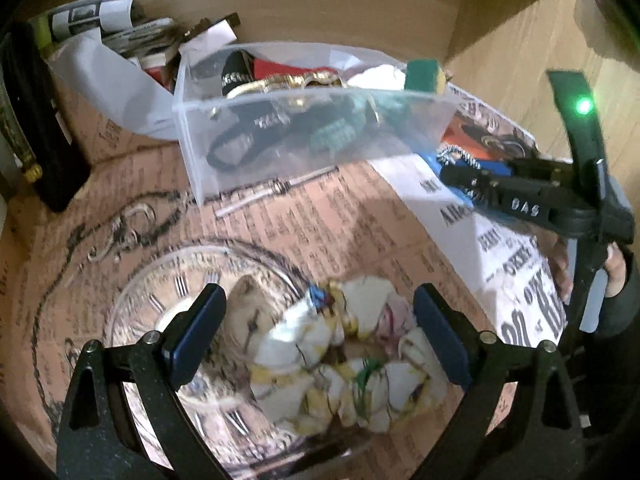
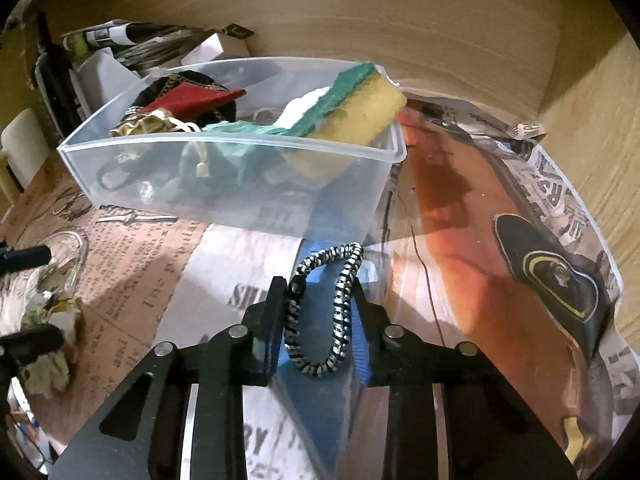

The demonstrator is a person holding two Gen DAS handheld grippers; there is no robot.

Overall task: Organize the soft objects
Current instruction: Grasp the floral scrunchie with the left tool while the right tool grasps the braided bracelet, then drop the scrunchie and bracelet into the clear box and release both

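Left wrist view looks down on the left tool (image 1: 316, 334), its two blue-padded fingers spread wide on either side of a crumpled white cloth (image 1: 344, 364) with yellow and green stitching. The cloth lies bunched in a glass dish (image 1: 160, 300) near the front edge of the worktop (image 1: 320, 216), which is covered in newsprint-patterned paper; nothing is pinched between the pads. The bundle's longer side runs roughly from one finger toward the other.

Toward the back edge stands a clear plastic bin (image 1: 280, 128) holding a yellow-and-green sponge (image 1: 424, 74), a red cloth (image 1: 280, 68), a dark strap and other bits. The sponge leans on the bin's right rim, and in the right wrist view its long axis (image 2: 356, 108) slants up toward the bin's far right corner, green face uppermost.

The right tool (image 2: 318, 312) is closed on a black-and-white braided cord loop (image 2: 340, 308). The loop is squeezed into a narrow oval whose long axis points away from the tool toward the bin, its far end close to the near wall (image 2: 240, 184). Seen from the left wrist, the right tool (image 1: 456, 170) sits to the right of the bin, above a poster (image 1: 516, 256) lying along the worktop's right edge.
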